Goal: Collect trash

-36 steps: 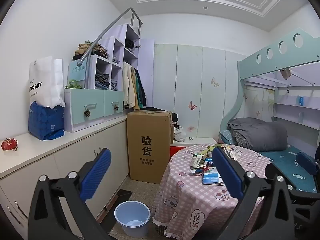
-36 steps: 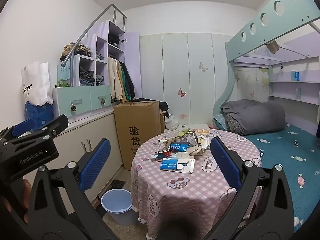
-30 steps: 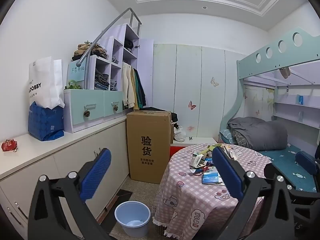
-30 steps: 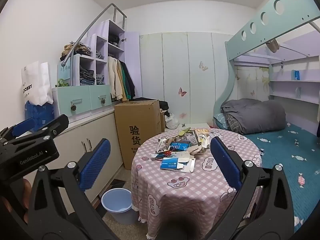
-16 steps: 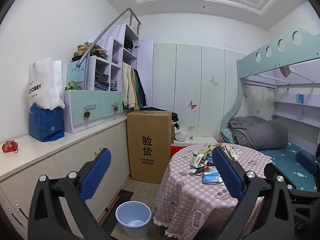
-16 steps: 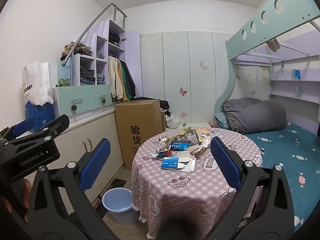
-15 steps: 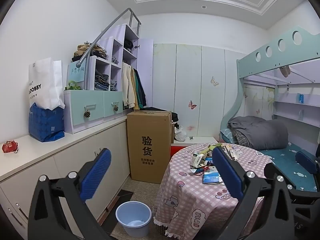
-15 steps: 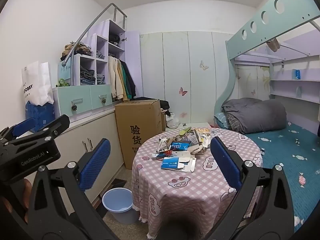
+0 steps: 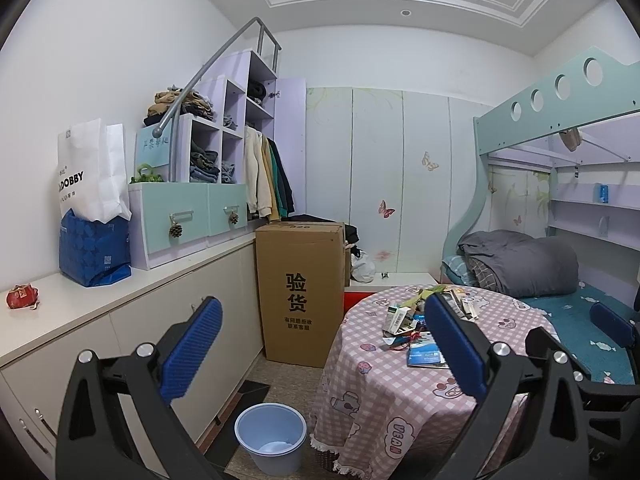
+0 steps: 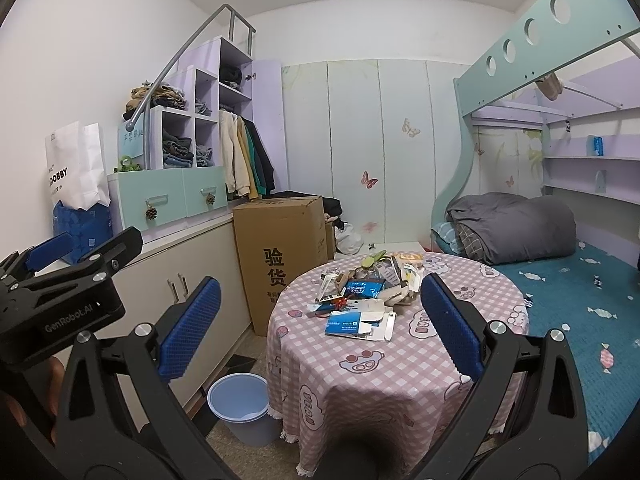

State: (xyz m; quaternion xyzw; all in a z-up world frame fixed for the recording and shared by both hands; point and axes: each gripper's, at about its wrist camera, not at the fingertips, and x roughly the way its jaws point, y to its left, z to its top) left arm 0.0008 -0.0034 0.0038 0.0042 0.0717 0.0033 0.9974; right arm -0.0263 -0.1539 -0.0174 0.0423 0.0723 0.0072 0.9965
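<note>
Bedroom clutter surrounds us: a round table (image 10: 400,364) in a pink checked cloth stands ahead, with the trash (image 10: 362,296), boxes and wrappers, heaped on its far half. Our left gripper (image 9: 320,354) and right gripper (image 10: 320,322) both gape wide, holding nothing. We judge the right one nearer, the heap lying straight ahead between its jaws. A blue bucket (image 10: 239,406) waits on the floor, left of the table. Single pieces blur together.

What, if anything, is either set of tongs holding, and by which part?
Nothing. Both the left tongs and the right tongs stand open and empty.
</note>
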